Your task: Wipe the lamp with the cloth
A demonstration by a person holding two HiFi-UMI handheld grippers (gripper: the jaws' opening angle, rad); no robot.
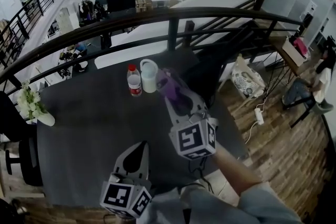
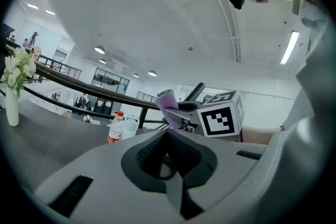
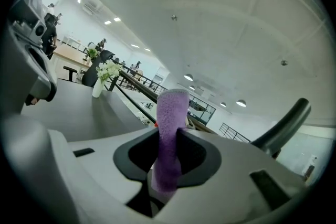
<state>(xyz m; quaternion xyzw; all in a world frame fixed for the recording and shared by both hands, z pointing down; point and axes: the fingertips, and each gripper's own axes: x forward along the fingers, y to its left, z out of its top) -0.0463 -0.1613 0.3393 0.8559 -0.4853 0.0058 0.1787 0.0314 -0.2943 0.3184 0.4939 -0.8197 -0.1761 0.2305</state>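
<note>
purple cloth (image 3: 169, 134); dark grey table (image 1: 94, 128)

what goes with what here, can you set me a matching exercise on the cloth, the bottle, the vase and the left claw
1 cloth
2 bottle
3 vase
4 left claw

a red-capped
b shut, nothing in it
c purple, gripped in the right claw
d at the table left edge

Pairs: 1-c, 2-a, 3-d, 4-b
</note>
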